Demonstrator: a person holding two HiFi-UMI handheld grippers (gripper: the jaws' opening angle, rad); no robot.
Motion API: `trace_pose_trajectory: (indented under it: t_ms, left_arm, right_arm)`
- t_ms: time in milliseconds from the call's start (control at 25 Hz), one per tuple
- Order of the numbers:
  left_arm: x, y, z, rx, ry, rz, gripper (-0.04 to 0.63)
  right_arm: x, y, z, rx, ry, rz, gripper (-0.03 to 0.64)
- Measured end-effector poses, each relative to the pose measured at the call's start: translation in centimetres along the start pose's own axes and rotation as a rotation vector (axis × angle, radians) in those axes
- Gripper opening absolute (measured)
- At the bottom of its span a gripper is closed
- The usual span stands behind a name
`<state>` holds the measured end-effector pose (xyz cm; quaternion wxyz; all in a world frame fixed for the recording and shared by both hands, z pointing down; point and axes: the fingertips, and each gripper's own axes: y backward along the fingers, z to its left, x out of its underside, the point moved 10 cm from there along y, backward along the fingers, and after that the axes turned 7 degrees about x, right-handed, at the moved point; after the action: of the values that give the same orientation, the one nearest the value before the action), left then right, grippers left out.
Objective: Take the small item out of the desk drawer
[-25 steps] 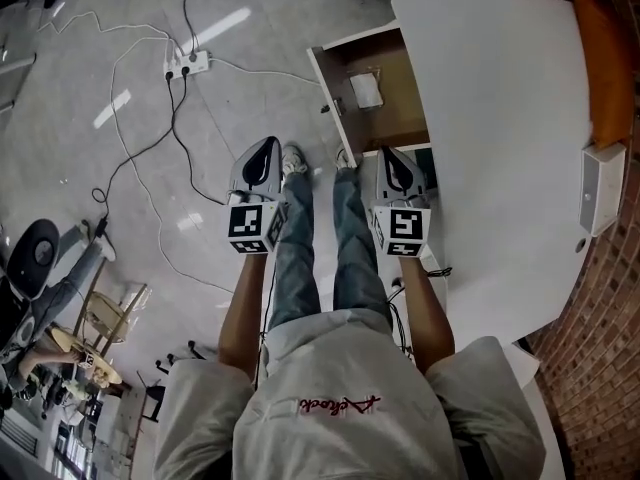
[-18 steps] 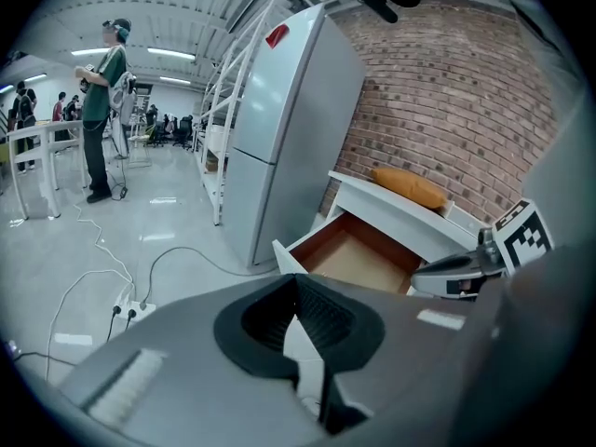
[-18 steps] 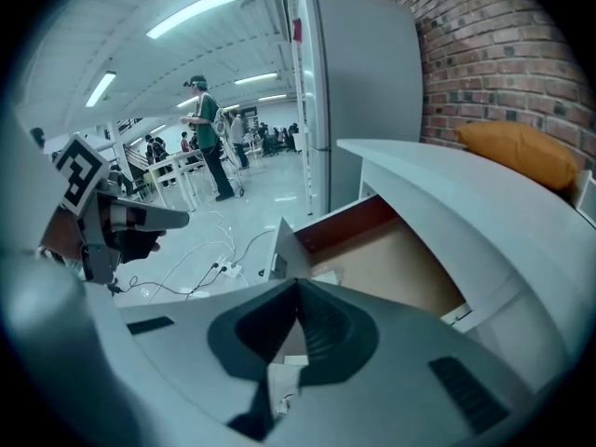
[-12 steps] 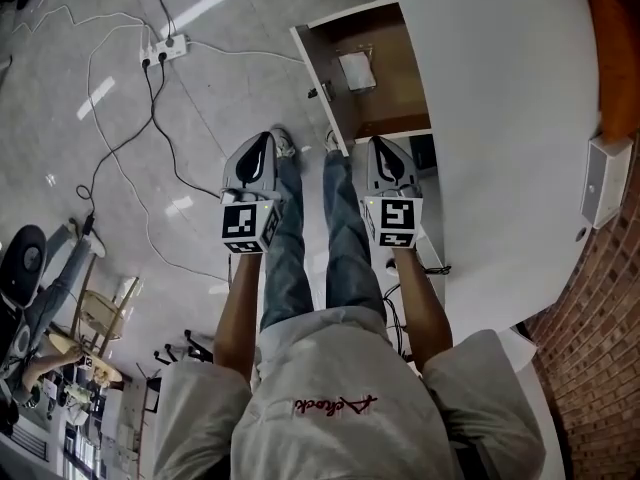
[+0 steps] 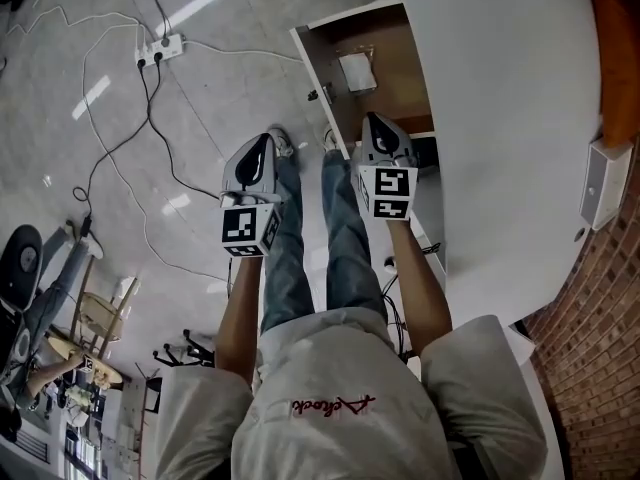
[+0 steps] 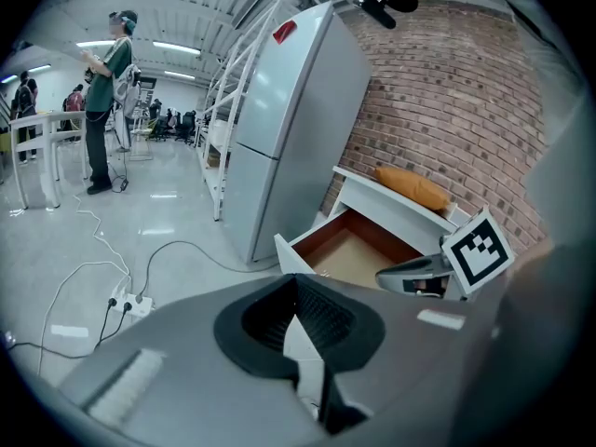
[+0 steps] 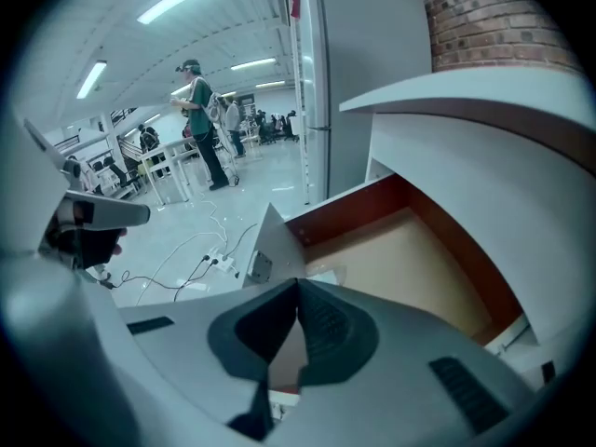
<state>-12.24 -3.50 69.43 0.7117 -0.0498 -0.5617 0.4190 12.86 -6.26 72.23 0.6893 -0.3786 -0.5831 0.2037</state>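
Wood-lined and already open, the desk drawer (image 5: pixel 310 63) holds the small pale item (image 5: pixel 357 71) near its front panel, as the right gripper (image 5: pixel 372 120) beside the drawer and the left gripper (image 5: pixel 262 141) over the floor are both clenched on nothing, the reach and grasp yet to come.

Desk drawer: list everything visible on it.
The drawer is pulled out from under the white desk top, which hides its rear part. It has a white front panel with a small metal fitting, reddish-brown side walls and a lighter tan floor, and looks like laminated board. It sits level. One small pale packet lies flat on the floor near the front panel. The right gripper hovers at its near side, jaws shut, apparently clear of it.
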Motion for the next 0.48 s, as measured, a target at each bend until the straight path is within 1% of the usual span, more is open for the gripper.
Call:
trace_pose_trajectory:
  t_ms: [280,480]
  left_arm:
    - [0.2,0.1,0.6,-0.006,0.011,-0.001,0.009]
    - [0.5,0.1,0.6,-0.006,0.019,0.002,0.009]
  right_arm:
    - [-1.8,-3.6,-0.1,0.005,0.015,0.024,0.012]
    - [-2.3,-6.1,-0.7,0.039,0.0,0.063,0.012]
